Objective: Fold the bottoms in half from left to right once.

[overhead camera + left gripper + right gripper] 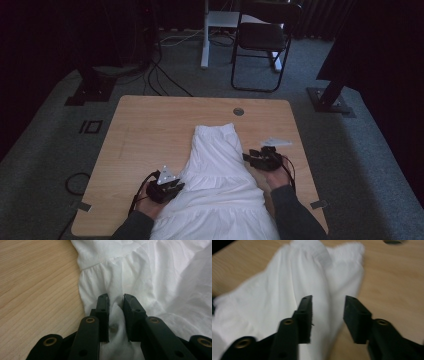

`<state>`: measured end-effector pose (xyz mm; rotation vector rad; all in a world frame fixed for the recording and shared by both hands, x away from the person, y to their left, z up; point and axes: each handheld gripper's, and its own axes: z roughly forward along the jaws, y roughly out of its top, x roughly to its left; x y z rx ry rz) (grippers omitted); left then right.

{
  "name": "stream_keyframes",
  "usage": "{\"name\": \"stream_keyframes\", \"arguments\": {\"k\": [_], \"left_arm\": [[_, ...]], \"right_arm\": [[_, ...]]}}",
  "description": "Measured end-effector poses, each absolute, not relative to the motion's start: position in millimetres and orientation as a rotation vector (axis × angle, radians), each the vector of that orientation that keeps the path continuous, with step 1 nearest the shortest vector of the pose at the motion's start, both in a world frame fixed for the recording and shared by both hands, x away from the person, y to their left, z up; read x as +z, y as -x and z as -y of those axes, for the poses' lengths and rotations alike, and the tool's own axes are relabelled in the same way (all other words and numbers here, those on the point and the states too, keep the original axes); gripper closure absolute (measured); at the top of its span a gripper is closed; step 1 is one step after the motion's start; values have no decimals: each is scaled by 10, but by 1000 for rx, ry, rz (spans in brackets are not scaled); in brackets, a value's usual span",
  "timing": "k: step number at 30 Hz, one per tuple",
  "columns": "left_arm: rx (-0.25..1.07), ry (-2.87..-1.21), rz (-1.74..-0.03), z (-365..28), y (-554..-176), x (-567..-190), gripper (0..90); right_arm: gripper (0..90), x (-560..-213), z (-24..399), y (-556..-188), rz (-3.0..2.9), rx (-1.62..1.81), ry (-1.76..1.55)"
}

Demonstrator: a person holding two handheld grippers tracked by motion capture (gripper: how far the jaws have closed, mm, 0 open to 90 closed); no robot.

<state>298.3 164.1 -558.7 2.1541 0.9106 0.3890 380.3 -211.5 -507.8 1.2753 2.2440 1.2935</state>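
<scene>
Pale wood-grain table [135,150] fills the near part of the room, its smooth top carrying a white garment [220,185], which I take as my landmark. It is a soft, crinkled cotton piece with gathered tiers, wide at the near edge where it spills toward the person and narrowing to an elastic-looking band farther up the board.

At its near left edge sits the left gripper [176,187], black and angular, with a grey three-cornered plate on top; from its own camera the left gripper [115,305] is clenched on a bunched fold of the cloth, the fabric pinched between the pads. Across the garment, at its right edge and a little farther off, the right gripper [248,158] hovers; seen along its own jaws, the right gripper [328,302] stands released, with cloth lying below the gap and no pad pressing on it. A cable trails from each.

Beyond the garment's narrow end a round grommet [238,111] is set in the tabletop. Past the table lie grey carpet, loose black cables [160,80], a folding chair [262,42] and a white desk leg [204,35].
</scene>
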Motion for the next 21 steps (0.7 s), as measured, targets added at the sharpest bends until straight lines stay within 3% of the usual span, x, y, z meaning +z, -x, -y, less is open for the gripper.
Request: {"name": "stream_keyframes", "arguments": {"k": [3,8,10,11,12,14,17,21], "left_arm": [[391,-2145,-913,-1645,-2976,-5595,755],[398,-2141,-913,-1643,-2968,-5599,754],[398,-2143,-911,-1643,-2966,-5600,751],[399,-2144,-906,-1641,-2963,-5601,742],[399,-2144,-906,-1641,-2963,-5601,736],[400,-2146,-901,-1636,-2959,-5601,728],[396,-2148,-900,-1638,-2959,-5599,724],[394,-2149,-899,-1630,-2954,-5599,719]], "right_arm": [[614,-5047,1972,-3992,-2274,1327,-1233],[522,-5190,1605,-4481,-2371,1327,-1252],[542,-5268,1513,-4552,-2411,1304,-1233],[669,-5345,1438,-4596,-2471,1196,-1237],[669,-5345,1438,-4596,-2471,1196,-1237],[851,-5350,1430,-4602,-2473,1107,-1215],[876,-5032,1524,-4474,-2223,1015,-1084],[854,-4945,1629,-4473,-2151,955,-1060]]}}
